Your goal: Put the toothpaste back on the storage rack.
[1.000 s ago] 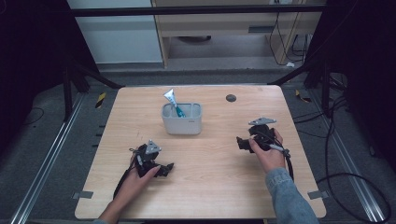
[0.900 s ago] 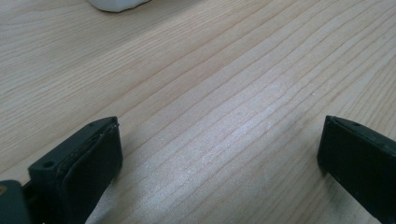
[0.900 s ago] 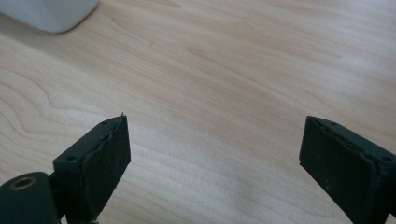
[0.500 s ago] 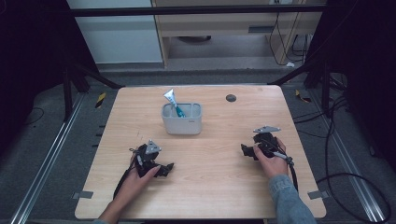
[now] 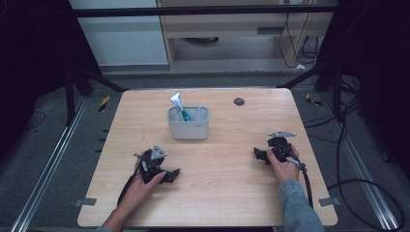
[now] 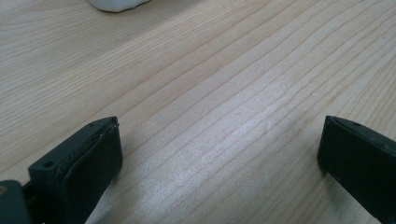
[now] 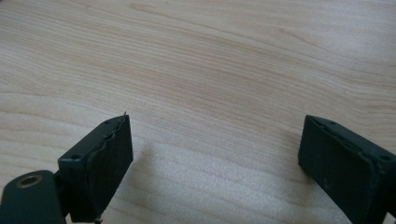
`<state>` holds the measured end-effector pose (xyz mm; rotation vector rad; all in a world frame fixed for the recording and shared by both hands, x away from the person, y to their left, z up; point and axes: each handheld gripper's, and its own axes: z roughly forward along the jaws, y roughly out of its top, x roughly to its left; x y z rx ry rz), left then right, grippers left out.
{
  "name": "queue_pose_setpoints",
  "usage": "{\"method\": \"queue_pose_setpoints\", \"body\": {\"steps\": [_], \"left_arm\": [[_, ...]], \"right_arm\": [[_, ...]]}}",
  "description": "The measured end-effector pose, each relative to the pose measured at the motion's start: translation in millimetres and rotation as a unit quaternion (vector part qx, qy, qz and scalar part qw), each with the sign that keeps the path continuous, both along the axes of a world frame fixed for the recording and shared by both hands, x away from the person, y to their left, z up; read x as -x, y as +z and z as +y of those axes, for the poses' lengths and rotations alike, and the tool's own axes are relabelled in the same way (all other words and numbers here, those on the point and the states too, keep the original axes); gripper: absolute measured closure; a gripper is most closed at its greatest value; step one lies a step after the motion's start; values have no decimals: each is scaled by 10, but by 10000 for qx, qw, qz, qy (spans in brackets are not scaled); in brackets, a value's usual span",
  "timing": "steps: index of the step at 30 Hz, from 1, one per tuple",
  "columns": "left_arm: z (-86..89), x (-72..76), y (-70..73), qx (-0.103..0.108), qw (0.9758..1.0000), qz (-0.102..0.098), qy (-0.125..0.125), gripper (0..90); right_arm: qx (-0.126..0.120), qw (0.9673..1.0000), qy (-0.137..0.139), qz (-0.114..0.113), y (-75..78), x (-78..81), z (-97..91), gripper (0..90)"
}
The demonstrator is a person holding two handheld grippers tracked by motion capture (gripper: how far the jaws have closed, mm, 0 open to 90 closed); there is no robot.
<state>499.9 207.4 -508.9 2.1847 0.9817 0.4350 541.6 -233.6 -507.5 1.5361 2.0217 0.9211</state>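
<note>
A grey holder (image 5: pixel 188 123) stands at the middle back of the wooden table (image 5: pixel 222 193), with a white toothpaste tube (image 5: pixel 176 102) and a teal item leaning out of it. My left gripper (image 5: pixel 172 175) rests low on the table at front left, held in a hand, open with bare wood between its jaws (image 6: pixel 219 154). My right gripper (image 5: pixel 257 154) sits at the right side near the table edge, also open over bare wood (image 7: pixel 215 154). The bottom of the holder (image 6: pixel 116 4) peeks in at the top of the left gripper view.
A small dark round spot (image 5: pixel 239 101) lies on the table behind and to the right of the holder. Black frame bars and cables surround the table; a cable (image 5: pixel 305 179) trails from the right gripper along the forearm.
My right gripper has moved nearer to the person and lower onto the table. The left gripper has stayed put.
</note>
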Motion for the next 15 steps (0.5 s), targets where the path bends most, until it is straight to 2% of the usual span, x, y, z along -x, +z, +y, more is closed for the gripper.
{"method": "queue_pose_setpoints", "body": {"steps": [4,9,11,15], "left_arm": [[0,0,0,2,10000,1,0,0],[0,0,0,0,10000,1,-1,0],[0,0,0,1,10000,-1,1,0],[0,2,-1,0,10000,-1,1,0]], "right_arm": [[177,9997,40,-132,-36,-9,19,70],[246,9996,64,-109,-37,-13,32,46],[248,9997,-43,-65,-43,-16,28,9],[244,9993,-275,-20,-44,-13,26,3]]}}
